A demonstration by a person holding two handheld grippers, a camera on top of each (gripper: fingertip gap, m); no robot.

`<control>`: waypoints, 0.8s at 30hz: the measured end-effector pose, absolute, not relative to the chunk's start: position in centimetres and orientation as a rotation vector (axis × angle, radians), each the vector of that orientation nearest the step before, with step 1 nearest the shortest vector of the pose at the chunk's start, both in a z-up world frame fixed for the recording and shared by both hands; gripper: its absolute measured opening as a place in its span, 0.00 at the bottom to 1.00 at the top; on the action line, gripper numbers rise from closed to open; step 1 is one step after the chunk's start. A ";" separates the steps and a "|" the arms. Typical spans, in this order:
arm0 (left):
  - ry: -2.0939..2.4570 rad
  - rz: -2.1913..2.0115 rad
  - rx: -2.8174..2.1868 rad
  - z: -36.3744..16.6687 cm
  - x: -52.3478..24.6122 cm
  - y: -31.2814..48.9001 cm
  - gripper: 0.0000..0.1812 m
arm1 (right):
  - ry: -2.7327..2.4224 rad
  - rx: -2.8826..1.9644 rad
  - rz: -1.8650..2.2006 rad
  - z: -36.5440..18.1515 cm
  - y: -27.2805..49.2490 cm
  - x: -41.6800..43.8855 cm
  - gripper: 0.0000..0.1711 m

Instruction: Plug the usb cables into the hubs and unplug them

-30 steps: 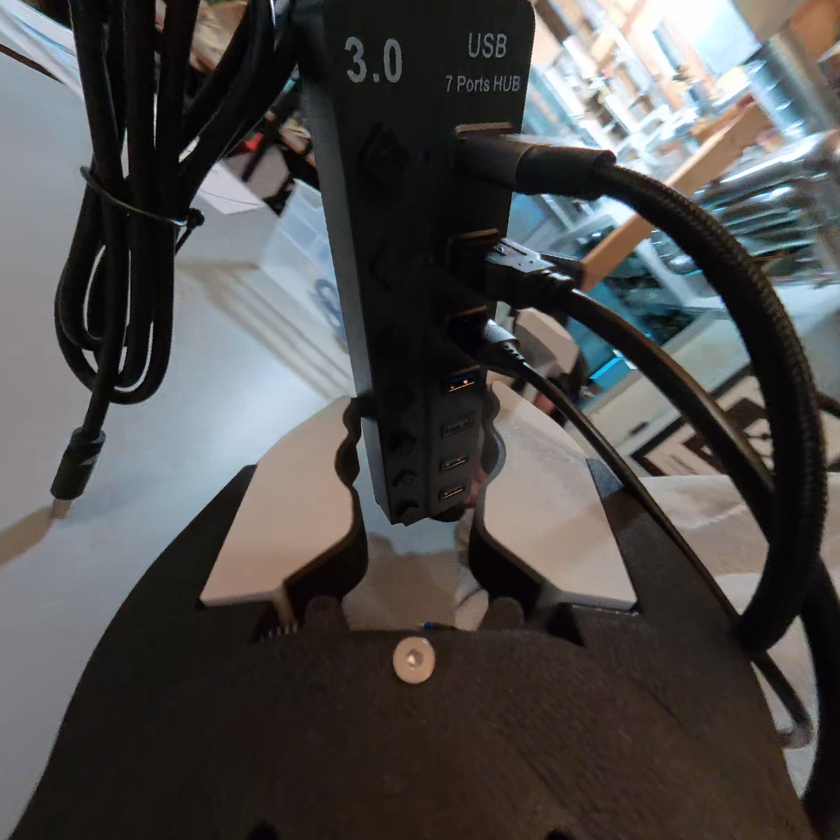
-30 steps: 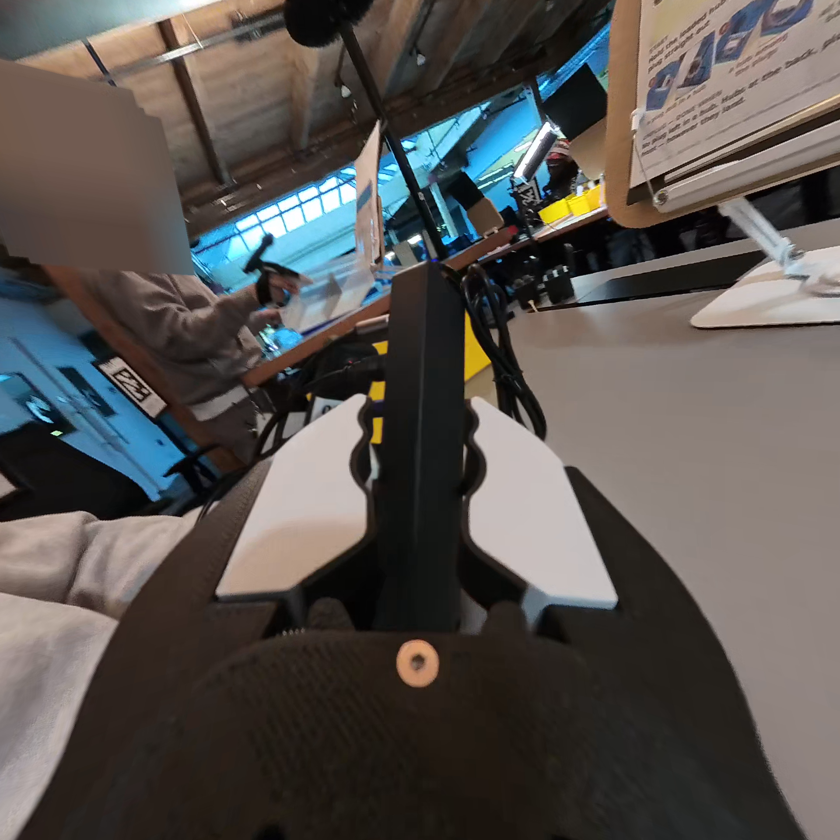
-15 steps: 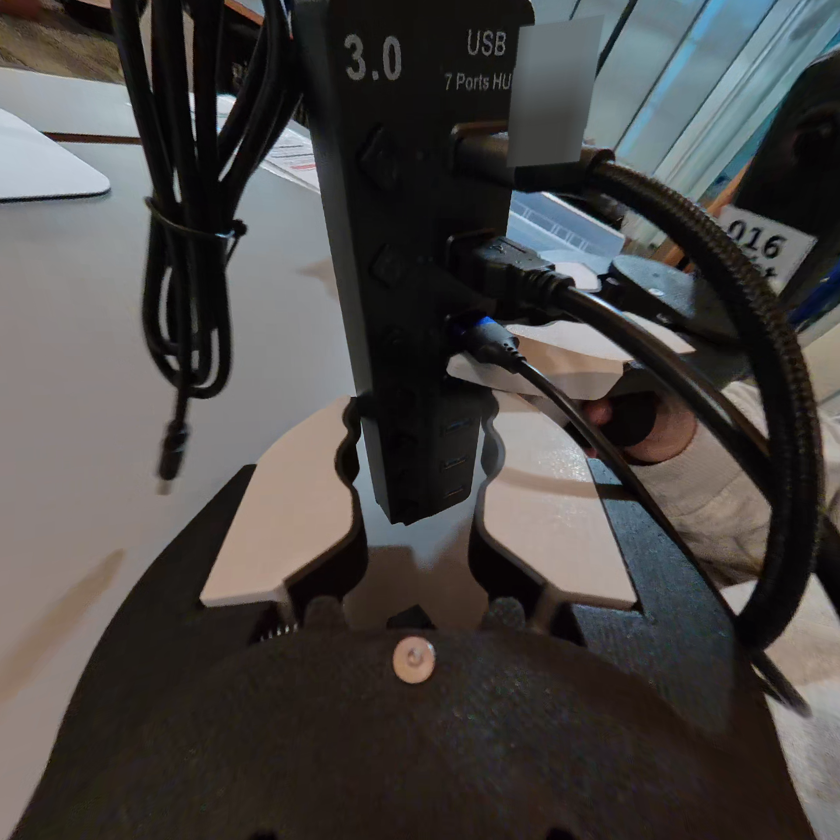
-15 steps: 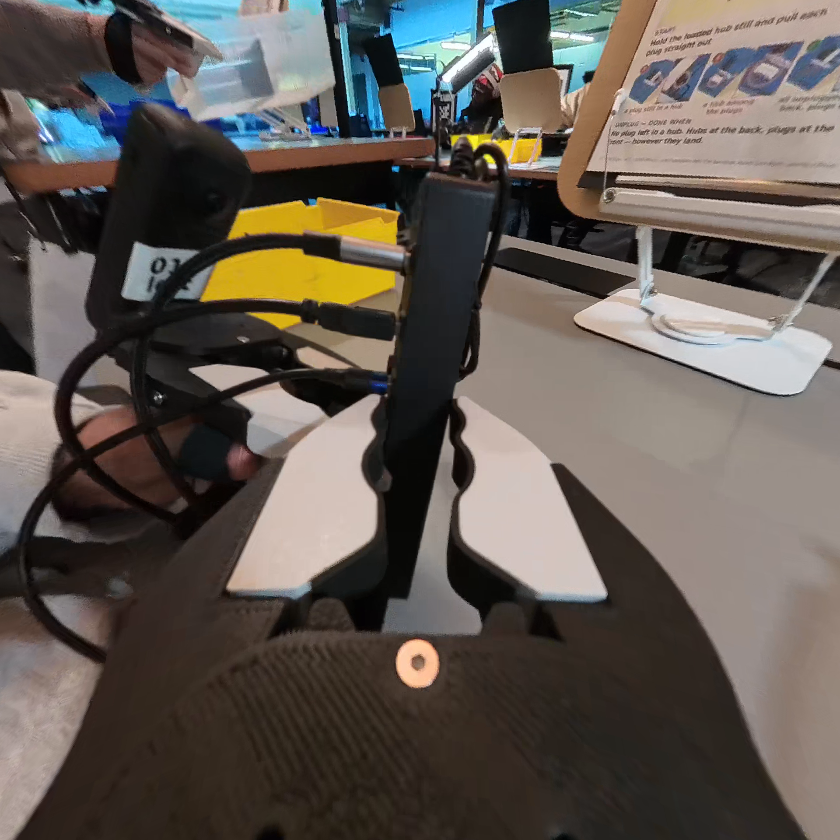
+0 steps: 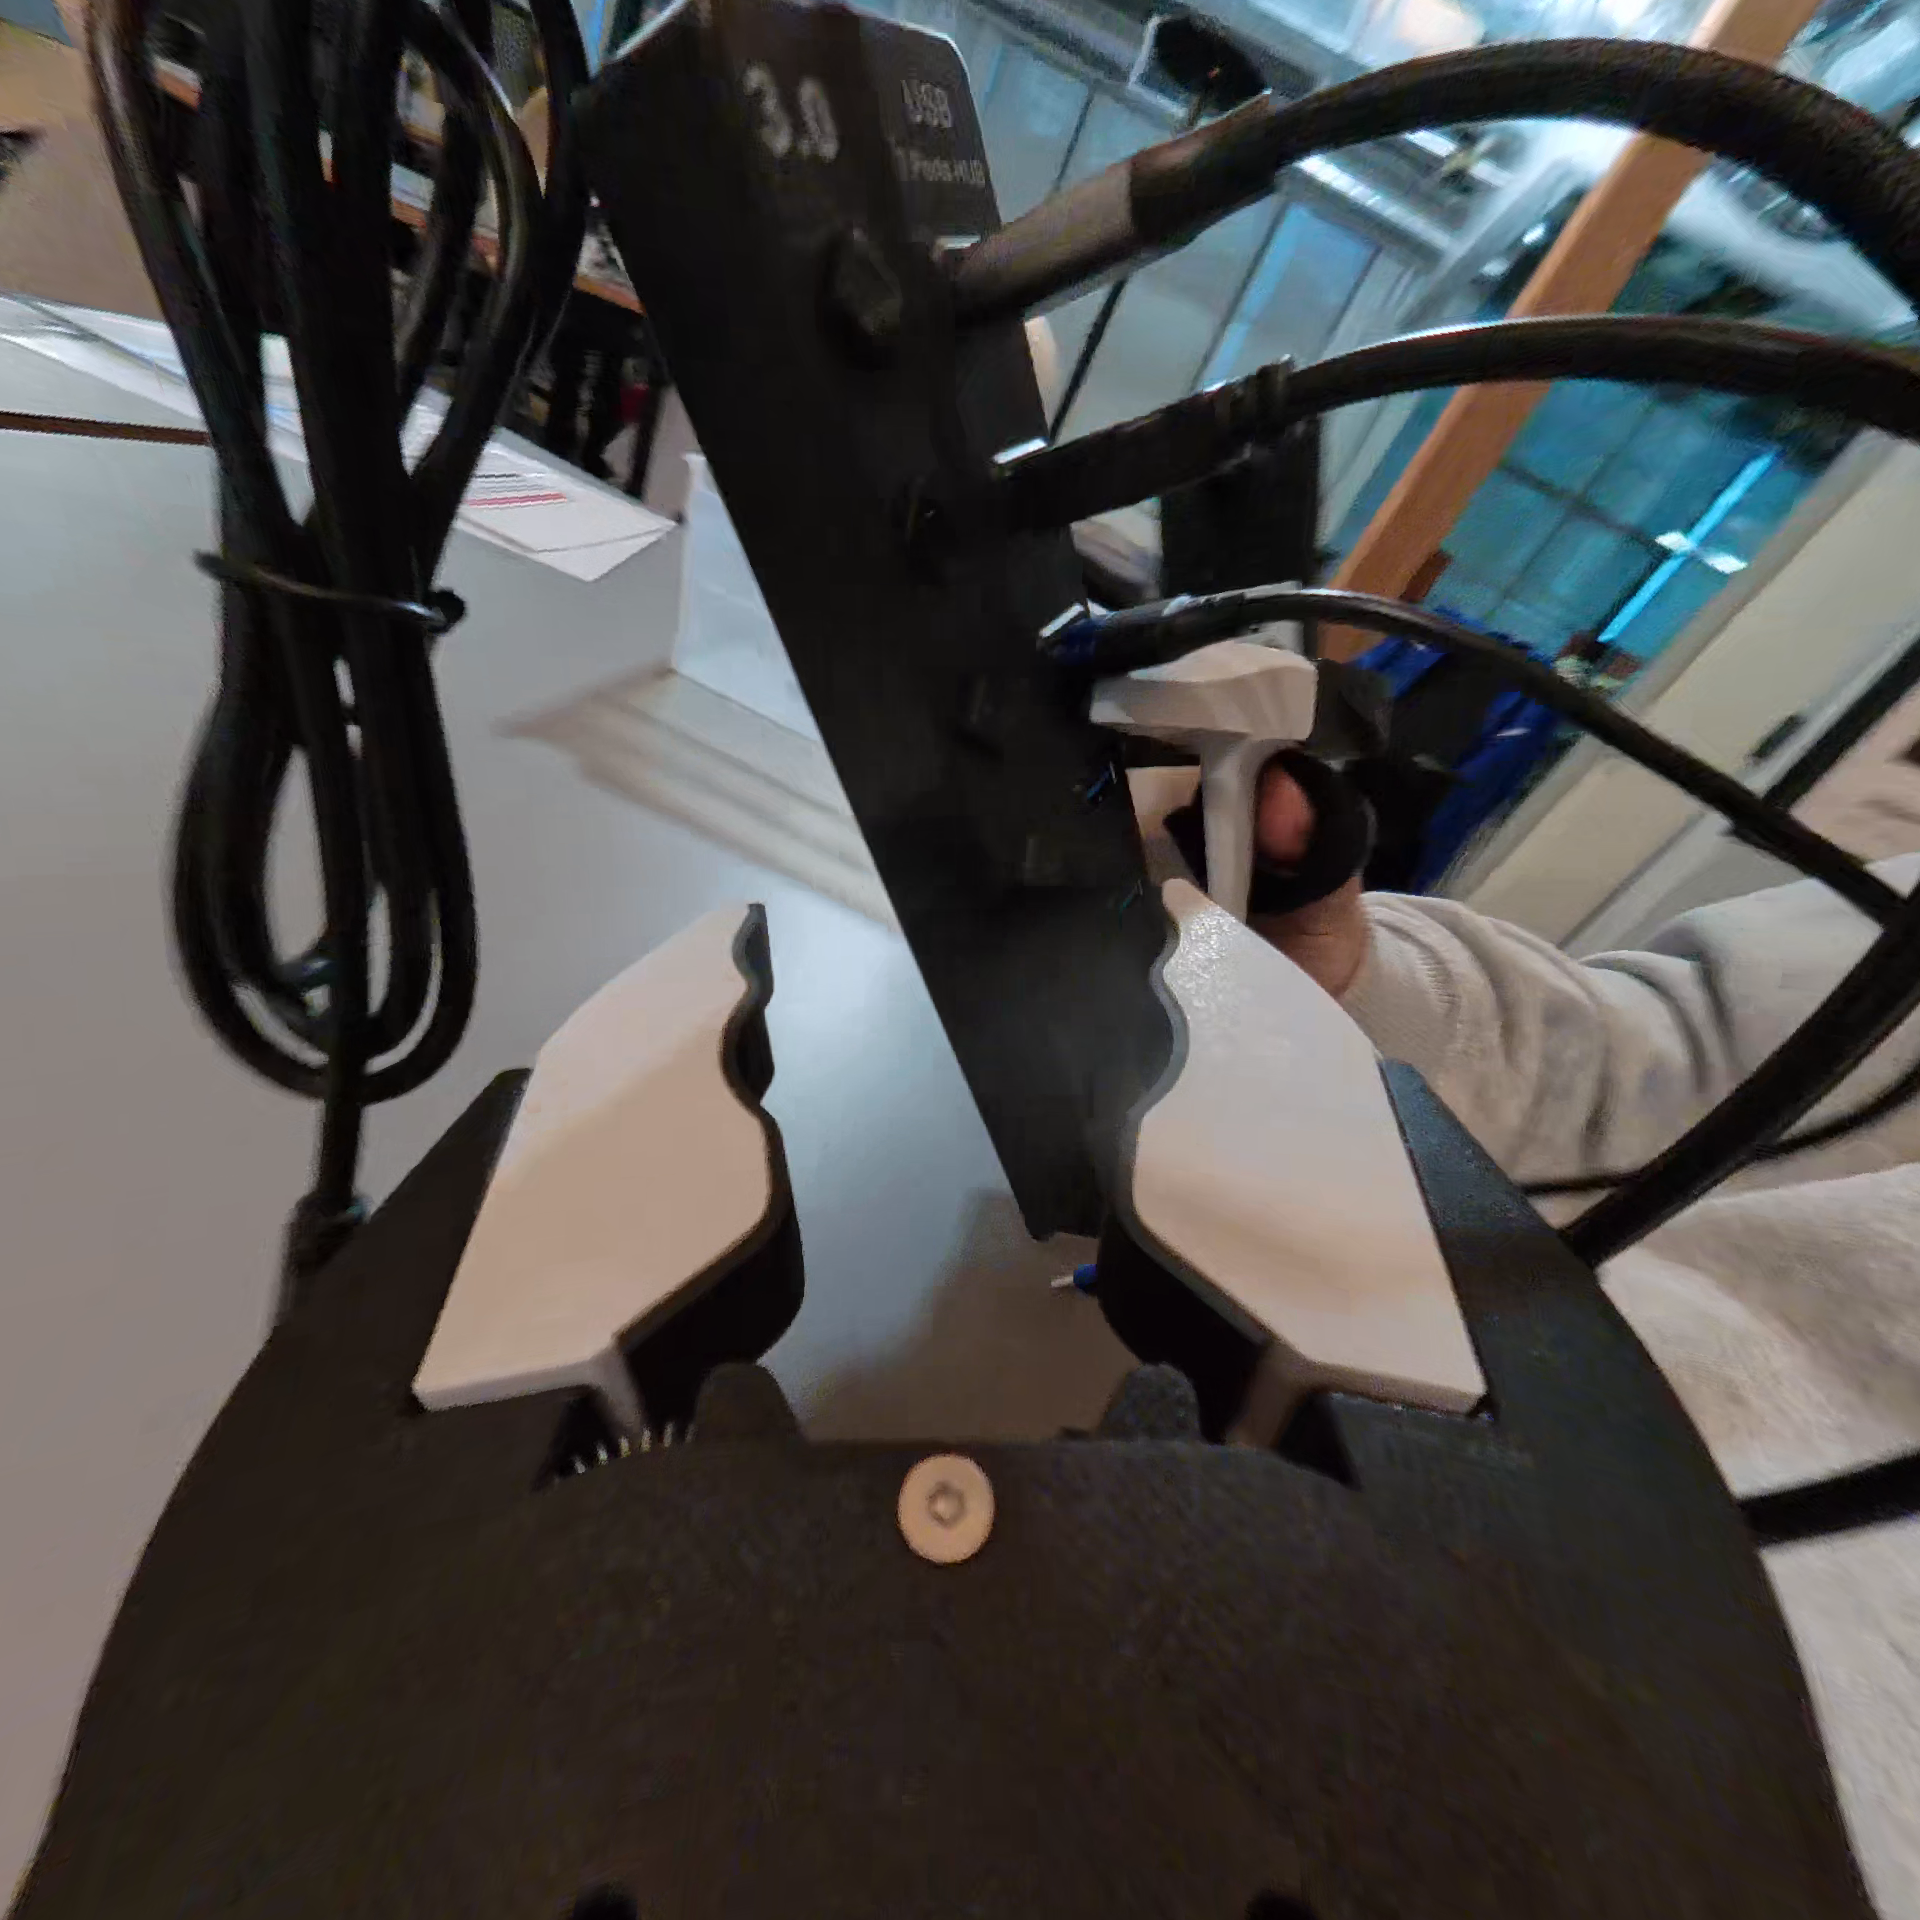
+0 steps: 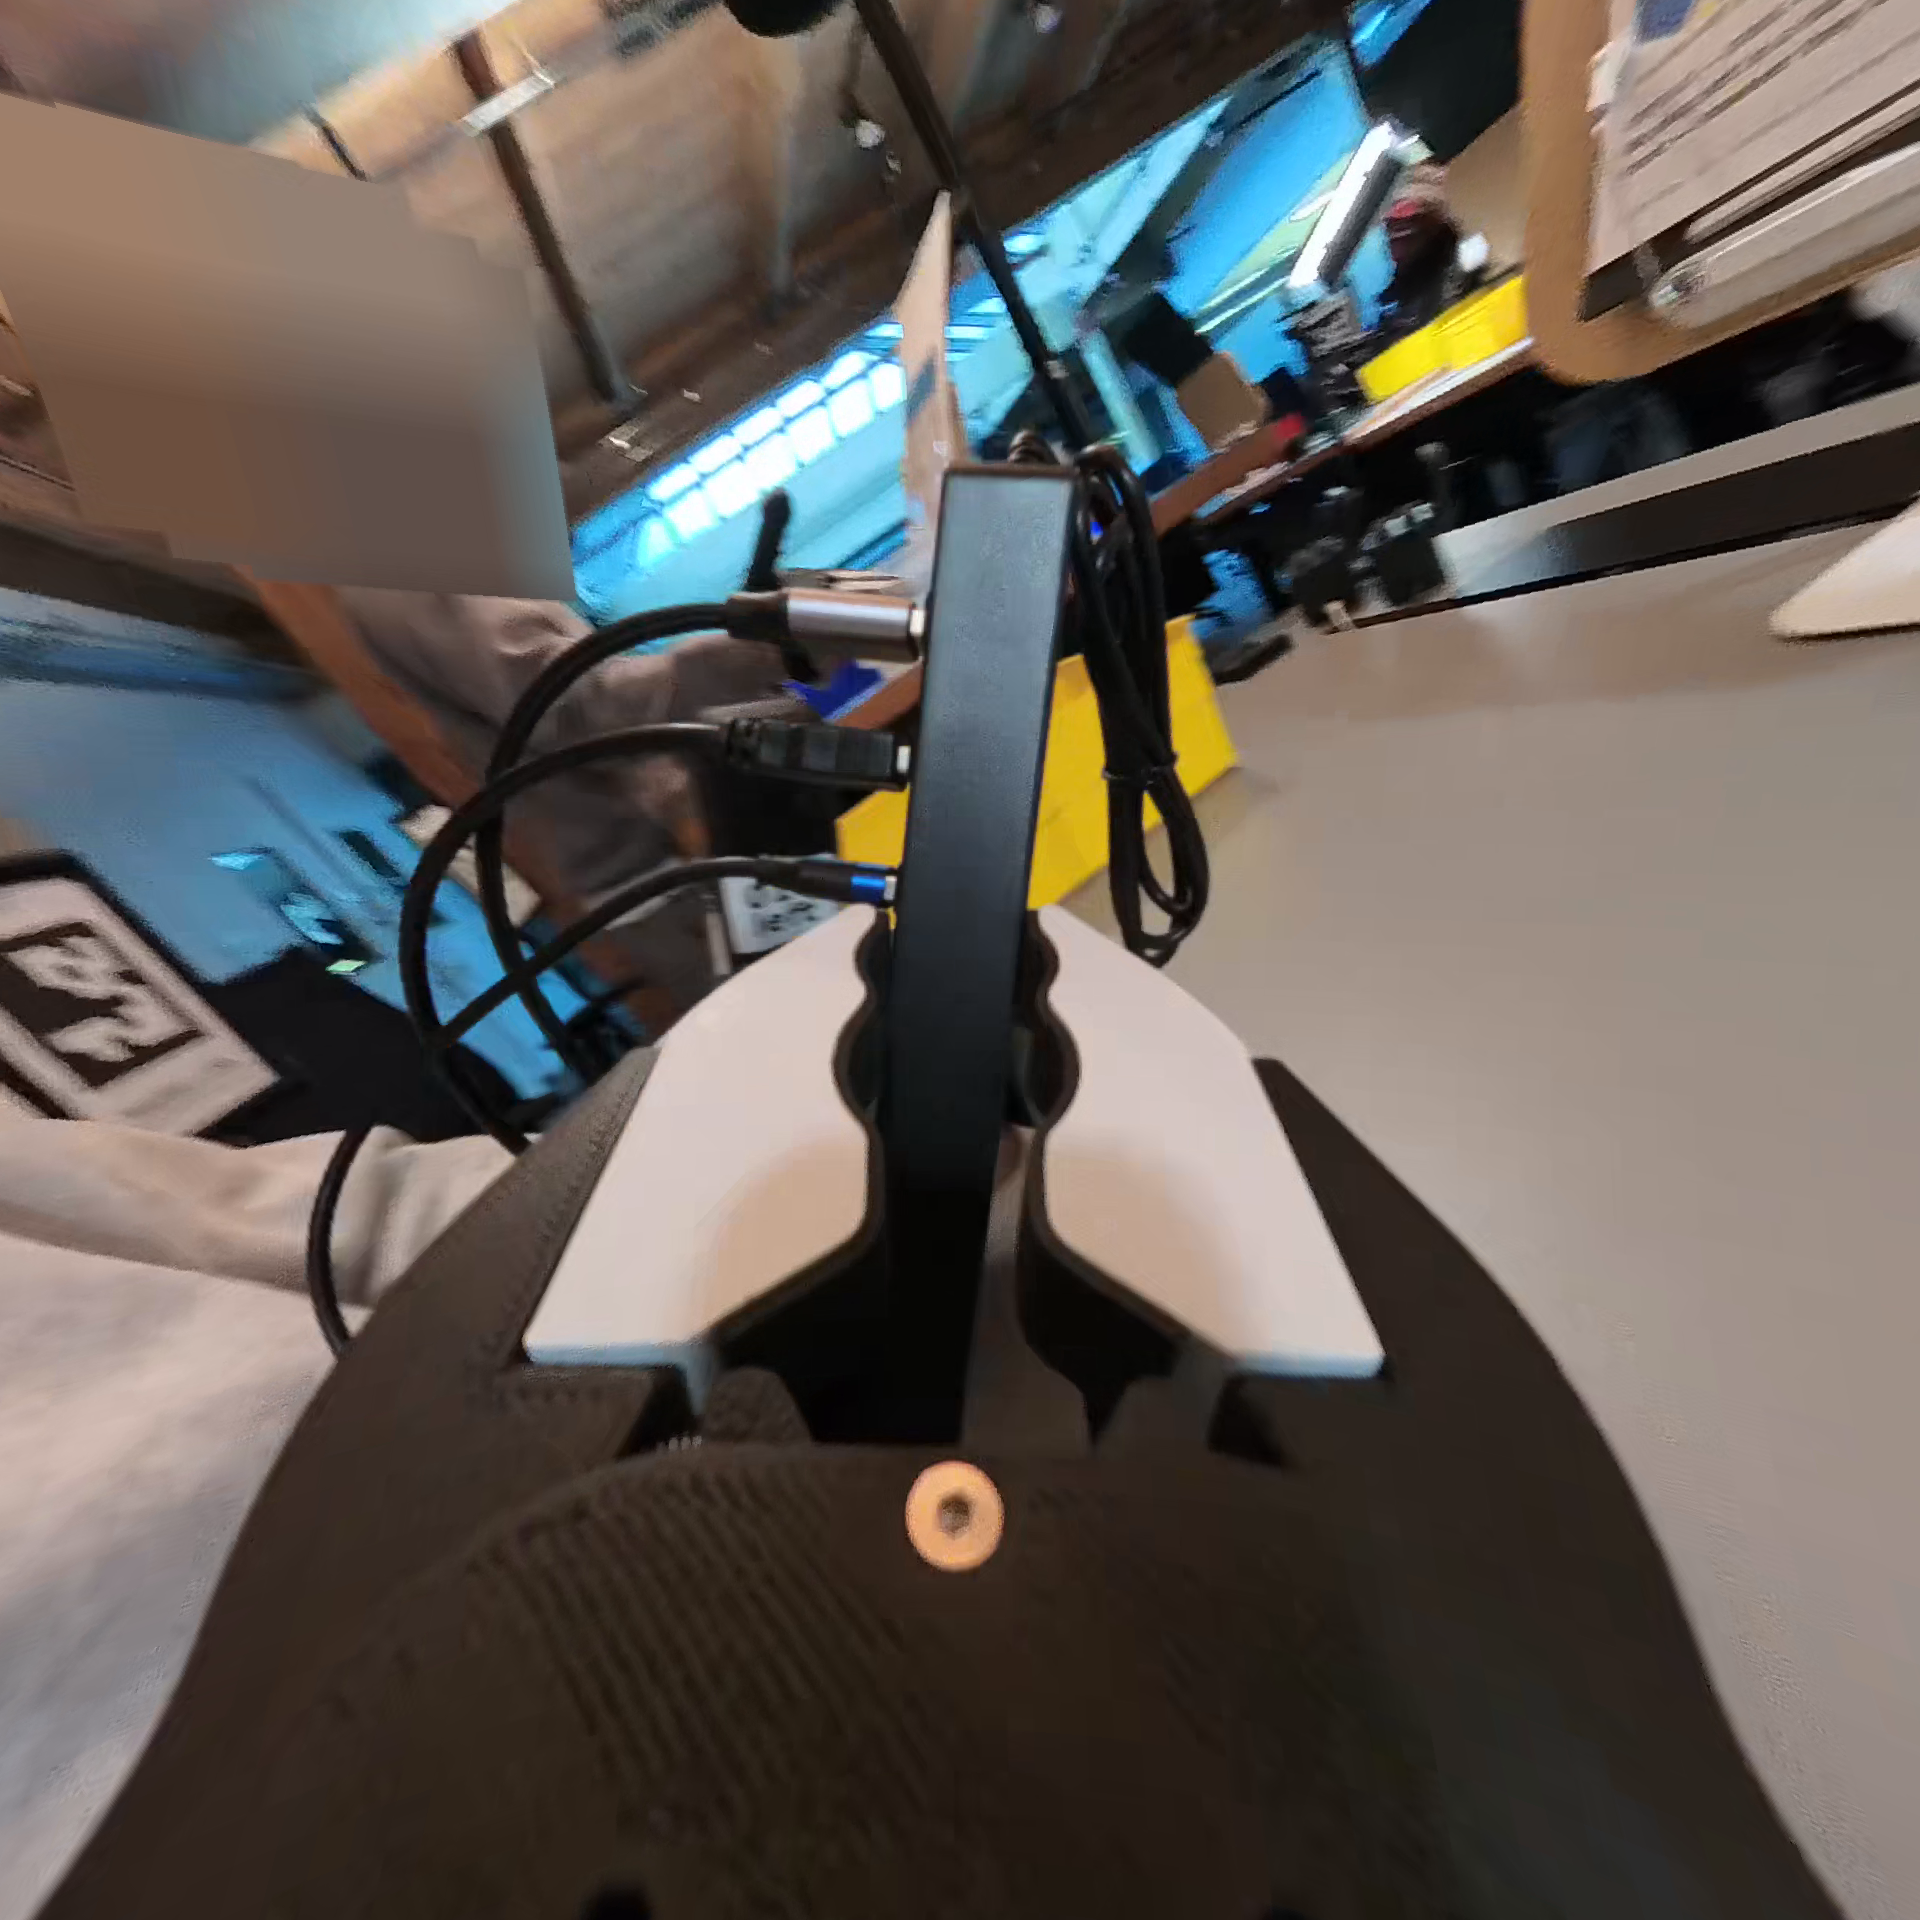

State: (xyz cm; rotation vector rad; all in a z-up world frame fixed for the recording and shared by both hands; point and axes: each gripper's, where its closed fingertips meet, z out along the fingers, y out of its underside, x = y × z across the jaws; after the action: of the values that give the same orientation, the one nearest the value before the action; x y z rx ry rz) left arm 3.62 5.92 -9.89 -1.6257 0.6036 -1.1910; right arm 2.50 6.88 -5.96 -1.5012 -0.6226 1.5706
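A black multi-port USB hub (image 5: 883,520) stands on end, its top leaning left, with three USB cables plugged into its side: a braided one (image 5: 1091,218), a black one (image 5: 1143,447) and a blue-tipped one (image 5: 1122,629). My left gripper (image 5: 961,914) is open; the hub's lower end rests against only its right finger. My right gripper (image 6: 961,925) is shut on the hub (image 6: 987,779), pinching its lower part. Its white fingers (image 5: 1205,707) show in the left wrist view, beside the hub. The three plugs (image 6: 810,750) stick out to the left. The hub's own tied cable bundle (image 6: 1138,748) hangs behind it.
The grey table (image 6: 1558,935) lies below and to the right. A yellow bin (image 6: 1081,790) stands behind the hub. A clipboard on a stand (image 6: 1714,156) is at the far right. The tied bundle (image 5: 312,623) hangs at left. A grey sleeve (image 5: 1558,1039) is at right.
My left gripper's jaws have spread and let go of the hub. The hub now leans instead of standing straight. The right gripper's jaws have closed tighter on it.
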 end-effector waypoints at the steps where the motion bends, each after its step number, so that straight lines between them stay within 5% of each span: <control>1: 0.607 -1.249 -1.615 -9.7 3.9 5.5 0.39 | -0.625 -1.492 1.634 -5.8 6.5 2.4 0.14; 14: 0.534 -1.427 -1.689 -10.5 4.0 5.5 0.18 | -0.732 -1.535 1.342 -7.4 6.5 1.0 0.12; 24: 0.415 -1.134 -1.771 -11.6 1.1 8.3 0.17 | -0.676 -1.500 1.154 -6.6 8.2 2.8 0.14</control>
State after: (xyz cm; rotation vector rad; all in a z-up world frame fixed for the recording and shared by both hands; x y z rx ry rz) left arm 1.06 8.28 -11.60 -1.7709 0.4155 -1.1341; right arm 2.84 8.22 -6.64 -1.5000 -0.6756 1.1542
